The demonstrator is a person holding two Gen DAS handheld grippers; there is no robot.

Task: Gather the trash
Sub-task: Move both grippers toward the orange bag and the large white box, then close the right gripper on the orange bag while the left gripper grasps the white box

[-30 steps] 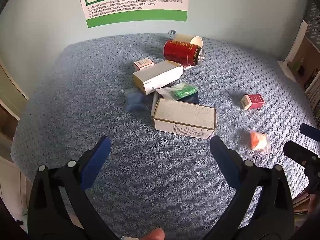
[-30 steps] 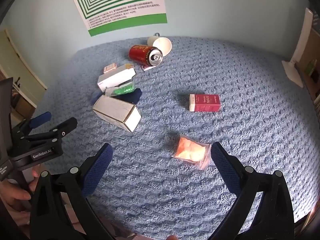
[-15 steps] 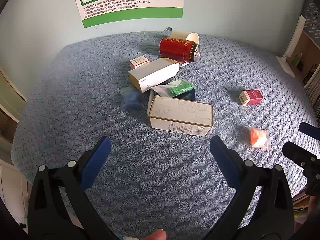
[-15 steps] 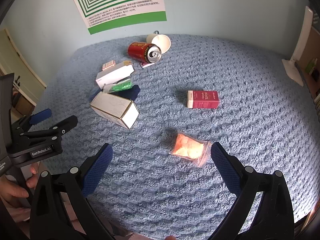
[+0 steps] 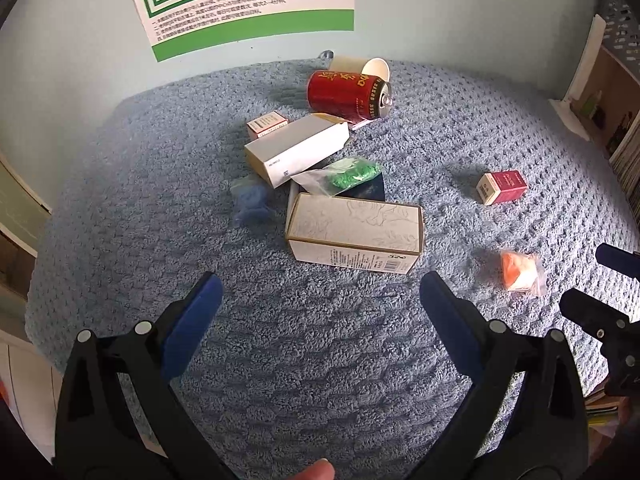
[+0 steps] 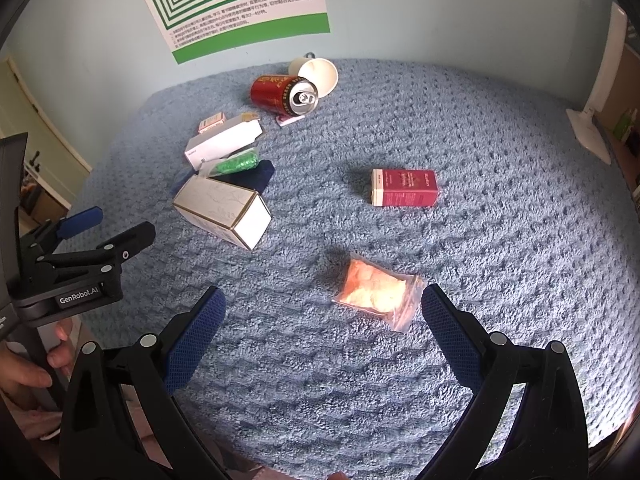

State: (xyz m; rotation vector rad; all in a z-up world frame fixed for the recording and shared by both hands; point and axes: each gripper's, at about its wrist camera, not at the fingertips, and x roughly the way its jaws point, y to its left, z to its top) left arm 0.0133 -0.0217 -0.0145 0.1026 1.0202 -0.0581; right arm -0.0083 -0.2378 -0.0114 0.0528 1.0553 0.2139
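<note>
trash: scattered on blue towel [image 5: 120,184]; big carton [image 5: 354,232] mid, red can [image 5: 346,94] far, orange bag [image 6: 376,290] near right
left gripper [image 5: 320,300]: wide, empty, near carton
right gripper [image 6: 322,304]: wide, empty, flanking orange bag
risk: thin bag slipping from pads; pinching towel instead

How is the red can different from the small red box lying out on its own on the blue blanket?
The red can is a round cylinder, while the small red box is flat-sided with a white end. The can lies against a tipped paper cup in the cluster near the wall; the box sits apart with blanket all round it. The can carries gold lettering; the box's print is too small to read. Both are red and lying on their sides.
</note>
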